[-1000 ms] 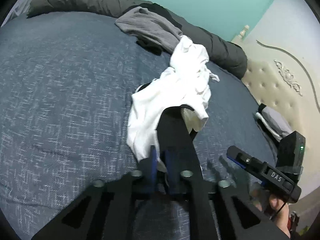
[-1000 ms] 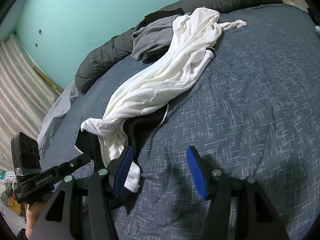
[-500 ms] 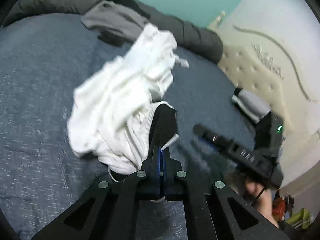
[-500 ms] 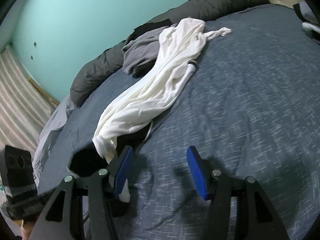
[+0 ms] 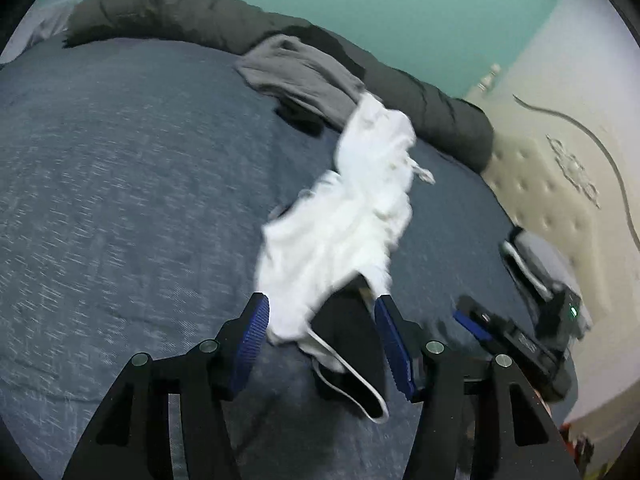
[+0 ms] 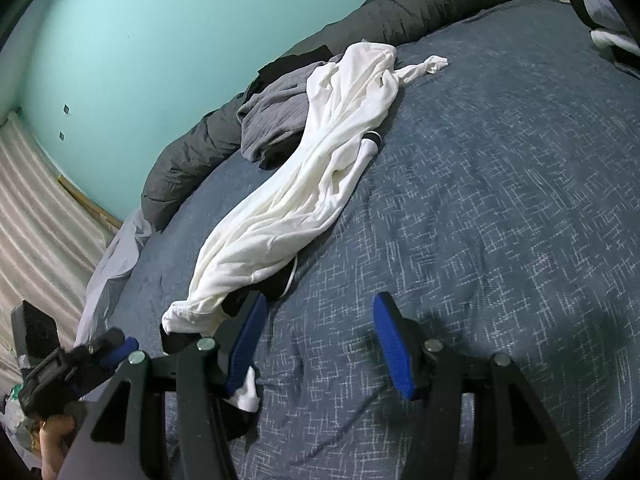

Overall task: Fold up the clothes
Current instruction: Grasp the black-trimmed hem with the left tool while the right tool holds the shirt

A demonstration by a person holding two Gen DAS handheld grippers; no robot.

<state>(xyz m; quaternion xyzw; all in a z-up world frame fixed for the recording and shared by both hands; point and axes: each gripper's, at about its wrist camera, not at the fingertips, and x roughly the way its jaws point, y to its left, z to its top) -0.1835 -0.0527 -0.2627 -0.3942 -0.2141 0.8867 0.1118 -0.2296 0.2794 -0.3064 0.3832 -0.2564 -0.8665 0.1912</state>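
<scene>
A white garment with black trim (image 5: 344, 232) lies stretched across the blue bedspread (image 5: 120, 200), its near black end with a white cord between my left gripper's (image 5: 320, 340) open fingers. In the right wrist view the same white garment (image 6: 304, 184) runs from the grey pile down toward my right gripper (image 6: 318, 340), which is open over bare bedspread (image 6: 500, 200); its left finger (image 6: 246, 340) sits beside the garment's near end. The left gripper (image 6: 80, 356) shows at that view's lower left. The right gripper (image 5: 508, 340) shows at the lower right of the left wrist view.
A grey garment (image 5: 304, 76) and something black lie against a rolled dark grey duvet (image 5: 420, 92) at the bed's far side. A padded cream headboard (image 5: 560, 184) and folded clothes (image 5: 536, 260) are to the right. Teal wall behind; striped curtain (image 6: 36, 216) at left.
My left gripper was shut on the garment's black end, pulling it along; now its jaws stand open and the end lies on the bed. The right gripper stayed open.
</scene>
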